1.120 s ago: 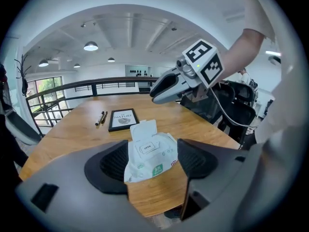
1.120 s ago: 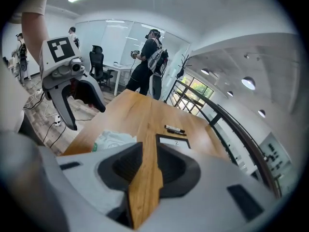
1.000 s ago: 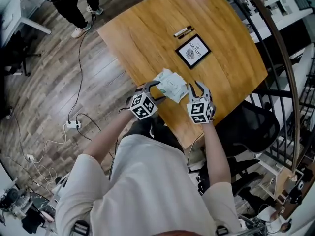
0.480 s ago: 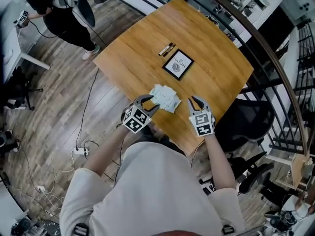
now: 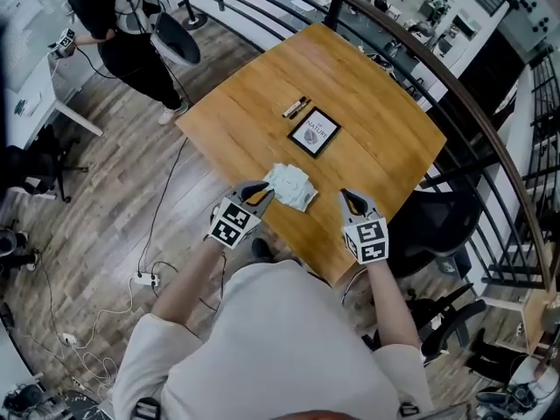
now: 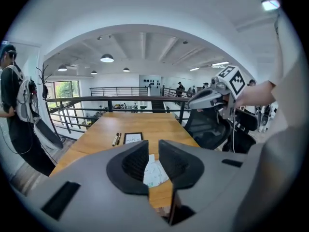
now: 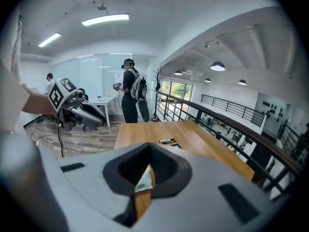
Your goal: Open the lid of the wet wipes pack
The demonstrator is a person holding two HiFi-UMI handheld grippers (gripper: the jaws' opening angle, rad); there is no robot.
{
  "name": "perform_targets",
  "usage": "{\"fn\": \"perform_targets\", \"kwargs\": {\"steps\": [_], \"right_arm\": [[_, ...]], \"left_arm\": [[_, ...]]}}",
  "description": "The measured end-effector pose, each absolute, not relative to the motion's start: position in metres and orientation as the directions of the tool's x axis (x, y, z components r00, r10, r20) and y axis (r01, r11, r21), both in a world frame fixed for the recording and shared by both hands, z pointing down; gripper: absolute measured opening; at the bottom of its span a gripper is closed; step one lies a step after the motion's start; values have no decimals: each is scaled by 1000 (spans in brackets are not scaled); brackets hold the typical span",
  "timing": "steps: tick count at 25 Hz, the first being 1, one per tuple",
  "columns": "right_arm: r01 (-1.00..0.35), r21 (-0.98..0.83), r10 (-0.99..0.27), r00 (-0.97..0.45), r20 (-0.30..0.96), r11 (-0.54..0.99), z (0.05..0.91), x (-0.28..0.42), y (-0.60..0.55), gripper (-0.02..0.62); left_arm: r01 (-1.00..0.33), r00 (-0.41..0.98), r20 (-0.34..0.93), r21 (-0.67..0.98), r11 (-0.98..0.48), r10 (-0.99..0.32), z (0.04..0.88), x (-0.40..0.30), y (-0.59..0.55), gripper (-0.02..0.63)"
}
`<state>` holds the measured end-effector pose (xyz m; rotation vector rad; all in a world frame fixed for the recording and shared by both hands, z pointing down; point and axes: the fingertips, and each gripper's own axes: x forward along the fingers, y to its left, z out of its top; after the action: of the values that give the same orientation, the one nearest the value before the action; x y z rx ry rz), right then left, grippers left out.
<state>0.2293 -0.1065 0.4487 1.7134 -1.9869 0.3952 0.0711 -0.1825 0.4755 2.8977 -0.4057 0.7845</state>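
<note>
The white wet wipes pack [image 5: 290,185] lies flat near the near edge of the wooden table [image 5: 367,94], with no gripper touching it. My left gripper [image 5: 262,187] hovers in the air just left of the pack; its jaws are closing with nothing between them and a narrow gap remains. In the left gripper view, the pack [image 6: 155,172] shows far below through that gap of the left gripper [image 6: 153,146]. My right gripper [image 5: 346,196] hangs above the table edge to the right of the pack. In its own view the right gripper [image 7: 149,144] has its tips together and empty, and the pack [image 7: 143,181] peeks out beneath.
A black-framed card [image 5: 314,132] and two pens [image 5: 295,107] lie farther back on the table. A black office chair [image 5: 433,221] stands at the right, with a curved black railing [image 5: 490,121] beyond it. A person [image 5: 131,33] stands at the upper left. Cables and a power strip [image 5: 144,278] lie on the floor.
Both grippers have lifted off the table and away from the pack, which stays lying there. The left jaws have narrowed from wide to nearly together.
</note>
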Motion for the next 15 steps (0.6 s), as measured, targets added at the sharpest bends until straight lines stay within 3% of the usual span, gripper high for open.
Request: {"fn": "perform_targets", "kwargs": {"steps": [7,15], "right_arm": [[-972,94,-880,-151,450,215,424,214,-93,3],[-963,88,-882,-194,430,255,411,216,-85,2]], "left_arm": [[-354,850,430,40,-934,-304,438,66,-169,-2],[-315,865,409,-7,-949,-290,421,66,-146,-6]]}}
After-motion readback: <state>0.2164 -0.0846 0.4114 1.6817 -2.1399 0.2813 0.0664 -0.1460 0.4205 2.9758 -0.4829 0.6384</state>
